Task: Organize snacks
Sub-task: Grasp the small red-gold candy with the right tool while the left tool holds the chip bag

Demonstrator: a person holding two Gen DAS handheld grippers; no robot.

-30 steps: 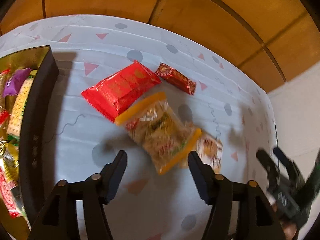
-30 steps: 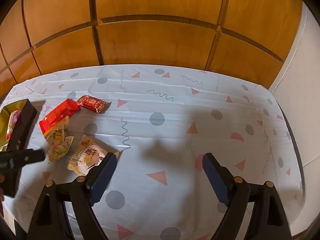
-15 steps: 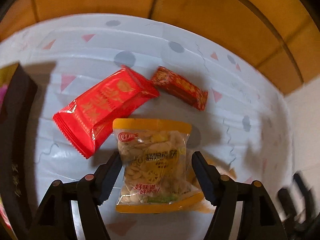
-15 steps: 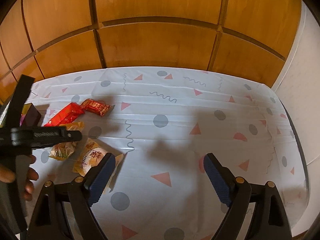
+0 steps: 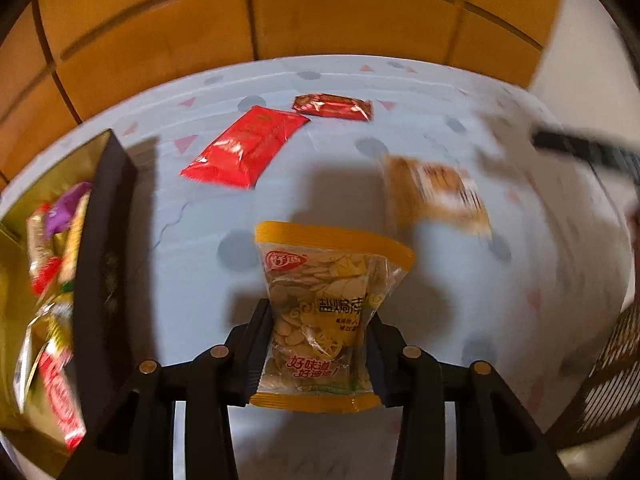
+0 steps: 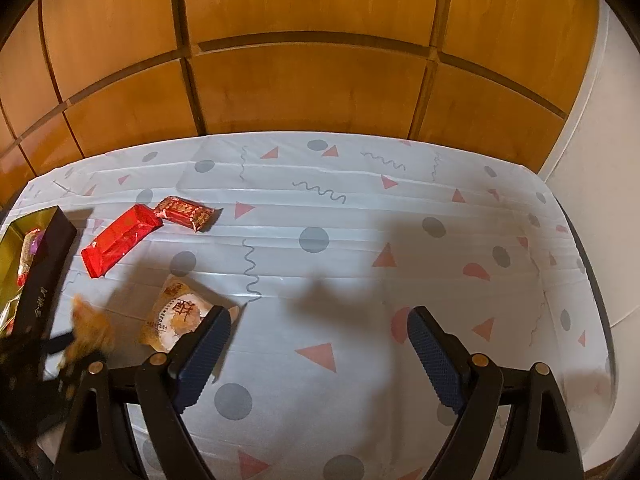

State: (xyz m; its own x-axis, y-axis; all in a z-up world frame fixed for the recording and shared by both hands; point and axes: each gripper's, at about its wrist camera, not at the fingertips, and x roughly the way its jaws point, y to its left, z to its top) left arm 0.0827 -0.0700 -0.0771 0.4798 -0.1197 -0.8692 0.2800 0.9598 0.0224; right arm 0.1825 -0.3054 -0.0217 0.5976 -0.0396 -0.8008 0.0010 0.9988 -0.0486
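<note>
My left gripper (image 5: 318, 324) is shut on a clear snack bag with yellow edges (image 5: 326, 304) and holds it above the table. The same bag shows blurred in the right wrist view (image 6: 90, 330). A large red packet (image 5: 244, 146) (image 6: 120, 238), a small dark red packet (image 5: 332, 106) (image 6: 186, 212) and a pale round-pastry packet (image 5: 436, 194) (image 6: 178, 314) lie on the patterned tablecloth. A dark box with a gold inside (image 5: 102, 280) (image 6: 40, 276) holds several snacks at the left. My right gripper (image 6: 320, 350) is open and empty over the cloth.
The table has a white cloth with dots and triangles (image 6: 360, 220). A wooden panelled wall (image 6: 312, 60) stands behind the table. A white wall (image 6: 600, 120) stands at the right. The table's right edge (image 6: 588, 260) curves down near it.
My left gripper closed on the yellow-edged bag and lifted it off the table, turning toward the box. The right gripper stayed open and shifted slightly.
</note>
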